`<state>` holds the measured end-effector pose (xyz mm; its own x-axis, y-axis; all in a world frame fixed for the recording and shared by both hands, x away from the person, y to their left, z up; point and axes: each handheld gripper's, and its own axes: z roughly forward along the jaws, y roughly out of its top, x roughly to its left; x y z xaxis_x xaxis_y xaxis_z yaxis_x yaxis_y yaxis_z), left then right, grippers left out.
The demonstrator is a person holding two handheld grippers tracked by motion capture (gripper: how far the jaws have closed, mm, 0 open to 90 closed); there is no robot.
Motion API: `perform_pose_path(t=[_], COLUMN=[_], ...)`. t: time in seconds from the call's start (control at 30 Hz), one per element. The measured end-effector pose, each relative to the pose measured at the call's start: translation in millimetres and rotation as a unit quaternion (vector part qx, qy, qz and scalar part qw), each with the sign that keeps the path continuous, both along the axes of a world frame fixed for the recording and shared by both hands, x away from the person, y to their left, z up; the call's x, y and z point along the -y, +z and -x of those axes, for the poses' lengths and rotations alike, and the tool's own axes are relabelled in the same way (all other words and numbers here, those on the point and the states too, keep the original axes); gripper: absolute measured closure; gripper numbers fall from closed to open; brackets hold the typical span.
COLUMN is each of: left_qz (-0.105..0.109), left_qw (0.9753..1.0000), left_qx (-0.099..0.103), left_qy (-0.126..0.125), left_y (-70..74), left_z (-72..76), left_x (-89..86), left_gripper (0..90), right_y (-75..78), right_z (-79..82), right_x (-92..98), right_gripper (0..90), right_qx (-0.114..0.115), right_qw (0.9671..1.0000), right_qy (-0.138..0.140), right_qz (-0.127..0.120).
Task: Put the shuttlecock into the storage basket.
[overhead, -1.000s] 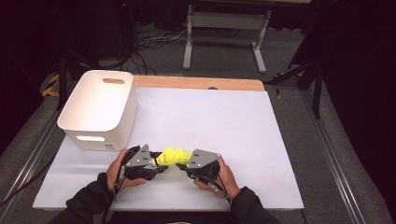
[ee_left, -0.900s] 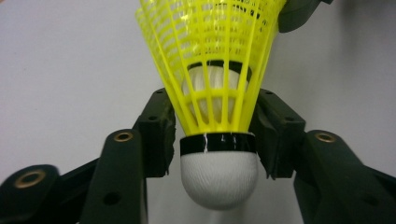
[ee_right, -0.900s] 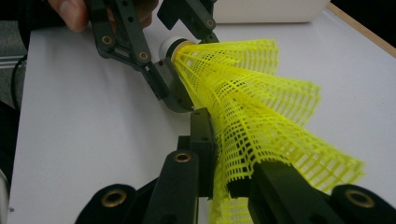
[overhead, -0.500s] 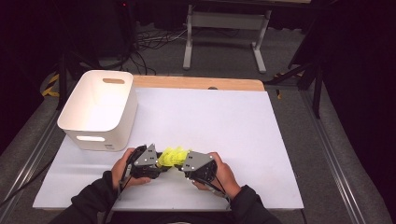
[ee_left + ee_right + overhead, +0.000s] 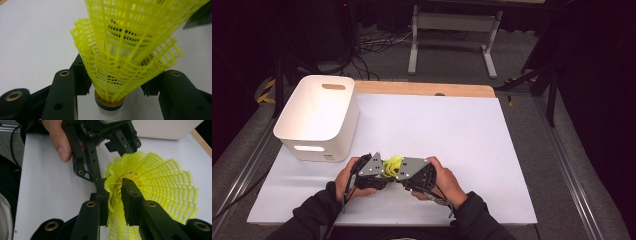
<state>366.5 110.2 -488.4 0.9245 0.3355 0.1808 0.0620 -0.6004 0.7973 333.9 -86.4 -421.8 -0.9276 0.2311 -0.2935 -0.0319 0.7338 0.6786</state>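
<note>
Two yellow mesh shuttlecocks (image 5: 392, 165) meet between my grippers near the table's front edge. In the left gripper view, one shuttlecock (image 5: 110, 75) stands with its dark cork base (image 5: 109, 101) down between the jaws of my left gripper (image 5: 116, 82), which press on its skirt from both sides. A second shuttlecock (image 5: 140, 22) comes in from above and overlaps its skirt. My right gripper (image 5: 115, 195) is shut on the skirt wall of a shuttlecock (image 5: 160, 182), one jaw inside and one outside. The left gripper (image 5: 115, 162) faces it closely. From above, the left gripper (image 5: 379, 172) and right gripper (image 5: 399, 172) nearly touch.
A white bin (image 5: 317, 117) with handle slots stands at the table's left. White paper (image 5: 437, 130) covers the table, with a wooden strip (image 5: 422, 89) along the far edge. The person's hand (image 5: 57, 142) holds the left gripper.
The two grippers have closed the gap between them, bringing the yellow shuttlecocks together. Both hands shifted slightly toward the middle.
</note>
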Motion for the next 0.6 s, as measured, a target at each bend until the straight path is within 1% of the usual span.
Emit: perform_pose_path(t=[0.03,0.07,0.1,0.17,0.3,0.33,0.37,0.4,0.47,0.5,0.53,0.6], left_qz=[0.004,0.015,0.019,0.019,0.036,0.036,0.038,0.039,0.045,0.045,0.044,0.046], left_qw=[1.0,0.9999,0.9998,0.9998,0.9993,0.9993,0.9992,0.9991,0.9989,0.9989,0.9989,0.9987], left_qx=[0.001,0.002,-0.001,0.005,0.012,0.012,0.013,0.016,0.013,0.013,0.015,0.017], left_qy=[0.001,0.003,0.003,0.0,-0.003,-0.003,-0.006,-0.004,-0.008,-0.008,-0.008,-0.01], left_y=[0.1,0.5,1.0,2.2,3.7,3.7,4.3,4.5,4.8,4.8,4.9,5.4], left_z=[0.4,0.4,1.0,1.3,4.0,4.0,4.6,5.0,5.4,5.4,5.6,5.9], left_x=[-0.4,-1.6,-2.6,-4.0,-5.0,-5.0,-5.2,-5.3,-5.8,-5.8,-5.9,-6.4], left_gripper=[51.1,51.1,51.4,51.5,51.5,51.5,51.5,51.4,51.4,51.4,51.4,51.4], right_y=[1.8,3.0,4.7,6.1,8.0,8.0,9.1,9.3,10.3,11.0,11.0,14.2], right_z=[-1.0,-1.1,-0.5,0.4,2.0,2.0,3.1,3.6,4.3,4.7,4.7,6.3], right_x=[-2.3,-4.5,-6.8,-8.2,-6.2,-6.2,-4.6,-4.4,-3.5,-3.0,-3.0,-2.2], right_gripper=[73.5,72.2,69.8,66.9,63.1,63.1,60.7,58.0,55.3,52.3,52.3,46.8], right_qx=[-0.005,-0.005,-0.005,-0.009,-0.014,-0.014,-0.013,-0.011,-0.006,-0.005,-0.005,-0.003], right_qw=[1.0,1.0,1.0,0.9998,0.9994,0.9994,0.9992,0.9992,0.9993,0.9992,0.9992,0.999], right_qy=[0.003,0.002,0.006,0.011,0.015,0.015,0.017,0.017,0.012,0.01,0.01,0.005], right_qz=[-0.002,-0.004,-0.004,-0.014,-0.027,-0.027,-0.035,-0.035,-0.036,-0.037,-0.037,-0.044])
